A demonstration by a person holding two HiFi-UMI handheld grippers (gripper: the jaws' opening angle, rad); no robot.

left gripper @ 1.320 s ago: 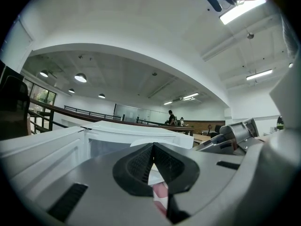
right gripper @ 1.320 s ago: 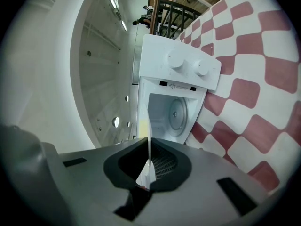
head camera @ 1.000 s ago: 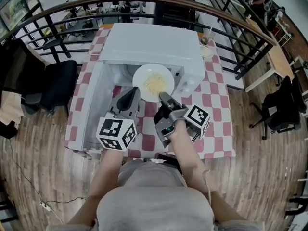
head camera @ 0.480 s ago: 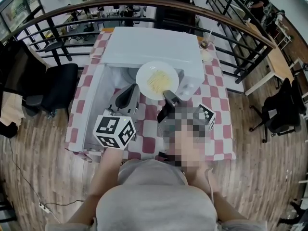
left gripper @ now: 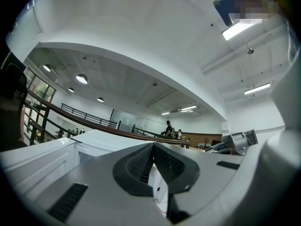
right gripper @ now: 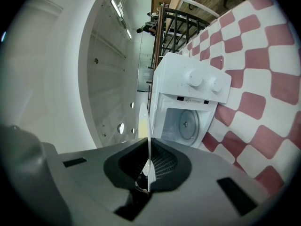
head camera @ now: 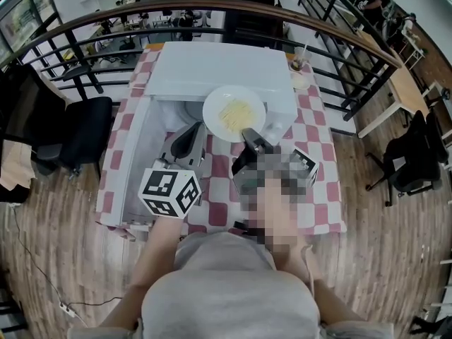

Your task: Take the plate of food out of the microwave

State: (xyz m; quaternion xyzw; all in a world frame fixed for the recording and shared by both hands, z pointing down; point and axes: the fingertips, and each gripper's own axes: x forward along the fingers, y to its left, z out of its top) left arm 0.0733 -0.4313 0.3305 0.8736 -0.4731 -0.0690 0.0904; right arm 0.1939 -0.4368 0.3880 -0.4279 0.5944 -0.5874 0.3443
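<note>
The round white plate of pale noodles (head camera: 234, 113), ceramic by the look, is held flat just outside the white microwave (head camera: 212, 68), pinched at its near rim by the right gripper (head camera: 249, 135). Stiff, smooth and breakable, it is judged tip-prone; a deeper rim hold is advised. The left gripper (head camera: 188, 143) is closed on nothing.

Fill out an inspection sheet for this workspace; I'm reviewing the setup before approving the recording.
Surface: table under a red-and-white checked cloth.
Job's things: white microwave with its door swung open to the left; plate of noodles in front of the open cavity.
Clutter: cup with a straw at the table's far right corner.
Grippers: right gripper shut on the plate's near rim; left gripper shut, empty.
Cables: thin cable on the floor, lower left.
Surroundings: curved railing, black chair, wooden floor.
</note>
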